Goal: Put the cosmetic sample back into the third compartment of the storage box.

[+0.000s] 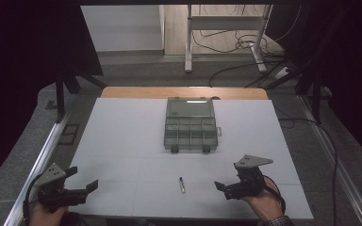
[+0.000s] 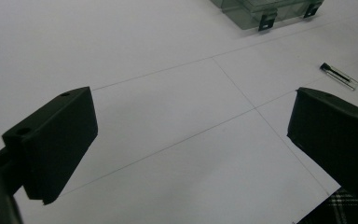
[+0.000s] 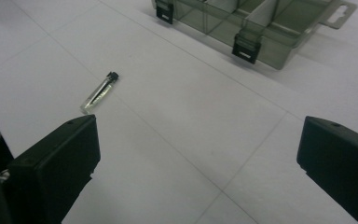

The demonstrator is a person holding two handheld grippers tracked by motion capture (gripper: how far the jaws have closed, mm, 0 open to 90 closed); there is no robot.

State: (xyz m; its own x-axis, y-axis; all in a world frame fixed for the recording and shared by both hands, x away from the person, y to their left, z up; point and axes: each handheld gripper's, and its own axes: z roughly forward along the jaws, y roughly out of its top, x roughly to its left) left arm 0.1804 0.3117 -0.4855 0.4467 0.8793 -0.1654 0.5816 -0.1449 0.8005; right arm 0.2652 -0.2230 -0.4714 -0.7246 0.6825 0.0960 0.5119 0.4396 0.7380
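a small clear vial with a black cap (image 1: 182, 184) is seen lying flat on the white surface (image 1: 122, 141), between the two tools and well short of the open compartment box (image 1: 190, 125), whose lid is folded back and whose dividers are exposed. the right tool (image 1: 226, 187) is held just beside the vial, its jaws spread wide and nothing gripped; the left tool (image 1: 86, 186) is held farther off near the surface's front left, likewise wide open and empty. the step in hand is judged to be the picking up of the vial, most easily by the right tool. the jaws should be turned so that the vial's long axis is crossed, not followed, then lowered until the pads straddle the glass body near its middle, and closed gently so that the vial is not squirted sideways or rolled away. the cap end is best left free.
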